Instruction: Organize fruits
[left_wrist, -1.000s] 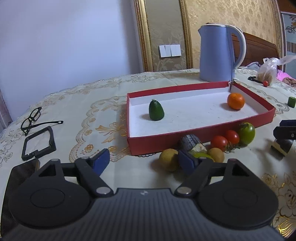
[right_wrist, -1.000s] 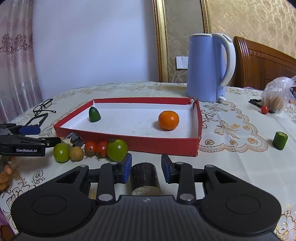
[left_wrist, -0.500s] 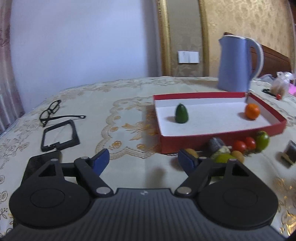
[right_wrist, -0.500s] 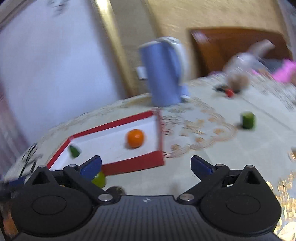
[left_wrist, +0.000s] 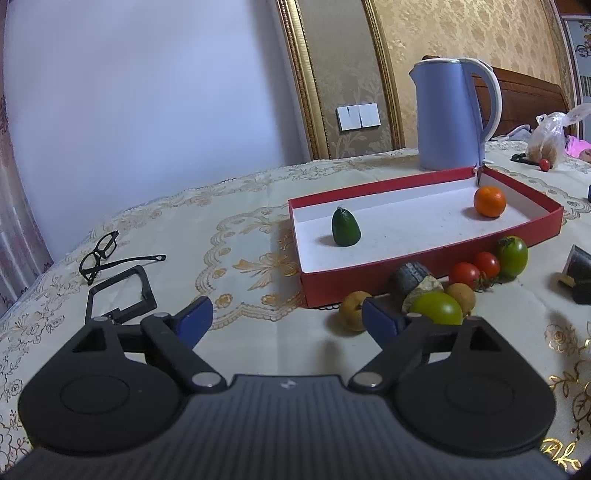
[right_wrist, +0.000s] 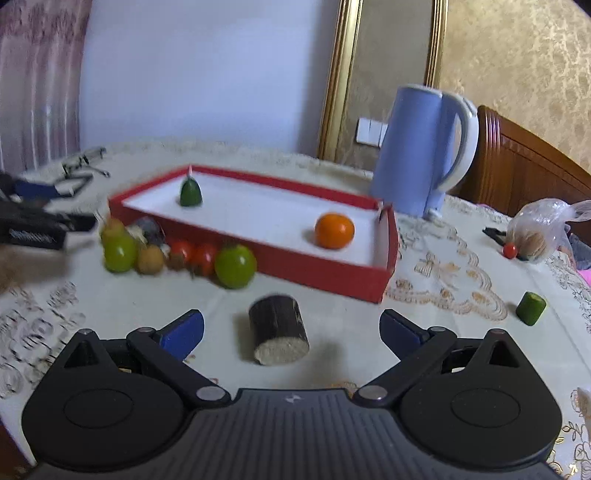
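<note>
Dark-barked cylindrical fruit chunk (right_wrist: 277, 334) lies on its side on the cream embroidered tablecloth (right_wrist: 424, 321), long axis running away from the camera, its pale cut end facing the right gripper (right_wrist: 291, 326). It sits between that gripper's blue-padded fingers (right_wrist: 183, 329), which are spread wide and touch nothing. Beyond it, a shallow red cardboard tray (right_wrist: 321, 266) holds a round orange fruit (right_wrist: 334, 230) and a dark green pointed fruit (right_wrist: 191, 192). Green and red tomatoes (right_wrist: 207, 256) cluster along its near wall. The left gripper (left_wrist: 286, 325) also gapes, empty, near that cluster.
</note>
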